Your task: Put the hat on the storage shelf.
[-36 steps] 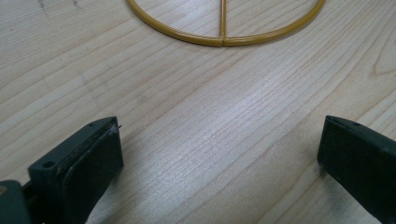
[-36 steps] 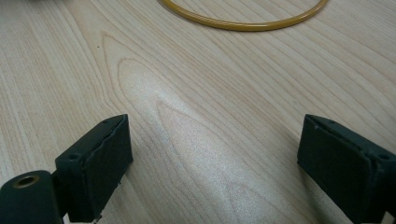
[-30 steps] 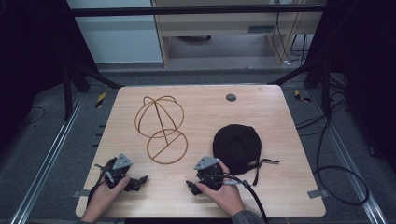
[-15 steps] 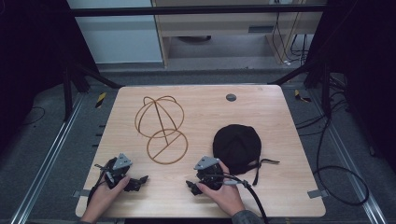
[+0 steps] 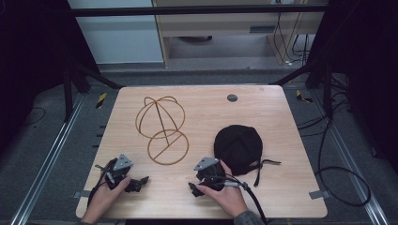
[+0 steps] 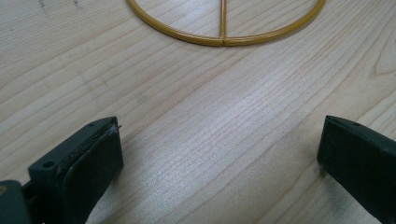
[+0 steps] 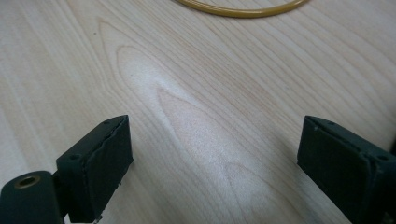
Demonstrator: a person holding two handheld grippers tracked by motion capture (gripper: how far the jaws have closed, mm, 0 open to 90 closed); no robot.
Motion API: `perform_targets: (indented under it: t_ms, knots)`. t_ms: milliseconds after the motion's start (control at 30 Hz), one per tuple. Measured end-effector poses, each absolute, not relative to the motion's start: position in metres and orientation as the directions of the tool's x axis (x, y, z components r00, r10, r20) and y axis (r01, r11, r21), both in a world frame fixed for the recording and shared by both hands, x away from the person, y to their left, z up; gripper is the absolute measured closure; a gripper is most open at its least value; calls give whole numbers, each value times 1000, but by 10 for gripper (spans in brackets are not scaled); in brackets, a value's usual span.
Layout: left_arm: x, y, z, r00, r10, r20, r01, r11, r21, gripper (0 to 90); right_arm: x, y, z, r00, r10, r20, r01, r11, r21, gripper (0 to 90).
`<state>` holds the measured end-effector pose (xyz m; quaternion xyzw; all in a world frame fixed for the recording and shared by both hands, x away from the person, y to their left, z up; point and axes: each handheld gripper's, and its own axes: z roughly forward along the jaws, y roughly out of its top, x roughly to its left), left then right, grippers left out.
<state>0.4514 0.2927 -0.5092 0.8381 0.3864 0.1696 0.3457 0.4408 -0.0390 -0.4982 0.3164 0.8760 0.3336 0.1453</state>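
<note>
Table (image 5: 291, 117) carries three things: a gold wire hat stand (image 5: 162, 126) left of centre, a black cap (image 5: 238, 146) to its right, a small dark disc (image 5: 232, 98) near the far edge. Left tool (image 5: 136, 183) and right tool (image 5: 193, 188) rest near the front edge, jaws spread, pinching nothing. The cap lies just beyond the right tool, likely its nearer target; bare wood surrounds both.

Black cap (image 5: 237, 147) lies flat right of upright gold wire stand (image 5: 161, 129).

Gold wire stand (image 6: 223, 37) — only its base ring's near arc shows, cut off.
</note>
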Motion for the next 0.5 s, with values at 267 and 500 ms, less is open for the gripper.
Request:
perform_targets:
  t_ms: [267, 500]
  knots:
    - [451, 293, -509, 643, 766, 18, 531, -462, 710, 0, 437, -45, -465, -789, 607, -94, 419, 643, 641, 94]
    - [451, 293, -509, 642, 766, 18, 531, -462, 710, 0, 440, -67, -441, -775, 622, -113, 423, 644, 638, 80]
